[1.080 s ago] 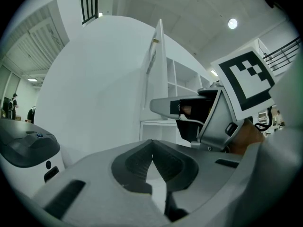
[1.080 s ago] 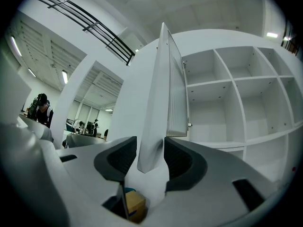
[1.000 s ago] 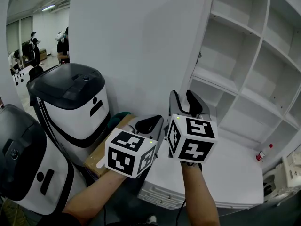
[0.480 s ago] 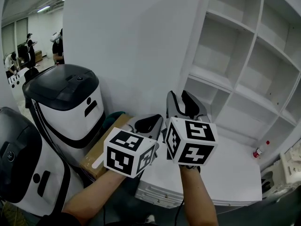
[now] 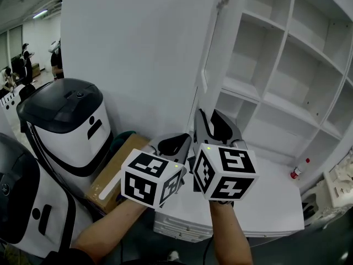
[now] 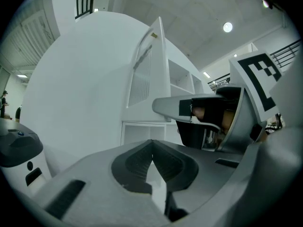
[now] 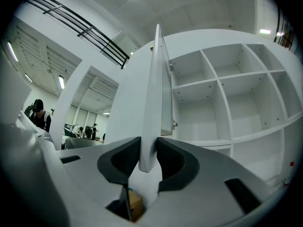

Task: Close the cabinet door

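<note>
Your right tool has just been closing and now pinches the upright free edge of the one cabinet door, which stands open dead ahead. The one cabinet lies to its right. Of your two tools, the left tool sits just beside, pressed together, empty.

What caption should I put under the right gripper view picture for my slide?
Right gripper, jaws just closing, pinches the open cabinet door by its edge beside empty white shelves.
</note>
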